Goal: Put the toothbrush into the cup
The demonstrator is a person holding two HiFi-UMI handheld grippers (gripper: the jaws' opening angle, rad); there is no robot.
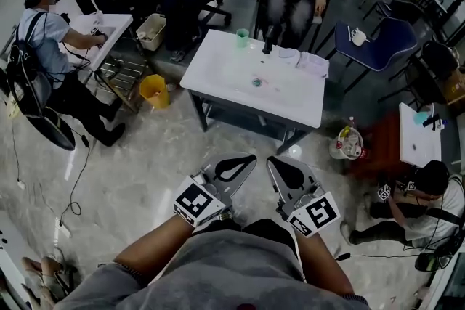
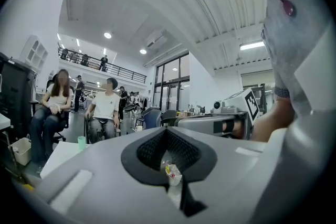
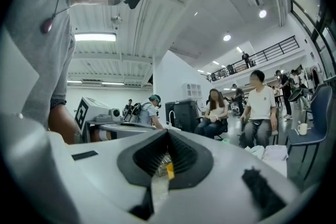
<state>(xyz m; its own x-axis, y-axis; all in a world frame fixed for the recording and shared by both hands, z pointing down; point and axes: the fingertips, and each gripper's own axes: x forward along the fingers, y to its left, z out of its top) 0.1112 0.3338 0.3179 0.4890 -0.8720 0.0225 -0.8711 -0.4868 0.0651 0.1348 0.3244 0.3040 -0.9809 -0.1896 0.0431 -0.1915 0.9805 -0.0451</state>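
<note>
Task status: not started; no step is complete.

1. Left gripper (image 1: 251,157): jaws together, nothing between them. It is held close to the body, well apart from the white table (image 1: 290,96). The left gripper view confirms closed, empty jaws (image 2: 167,132).
2. Cup (image 1: 243,38): green, upright, near the far edge of the table. No toothbrush shows in it.
3. Small teal item (image 1: 257,82): lies near the middle of the table, apart from the cup. It is too small to confirm as the toothbrush.
4. Right gripper (image 1: 271,160): jaws together and empty, just beside the left gripper. The right gripper view agrees (image 3: 167,134).

Remaining, by judgement: approach the table, locate and grasp the toothbrush, carry it to the cup, release it inside.
</note>
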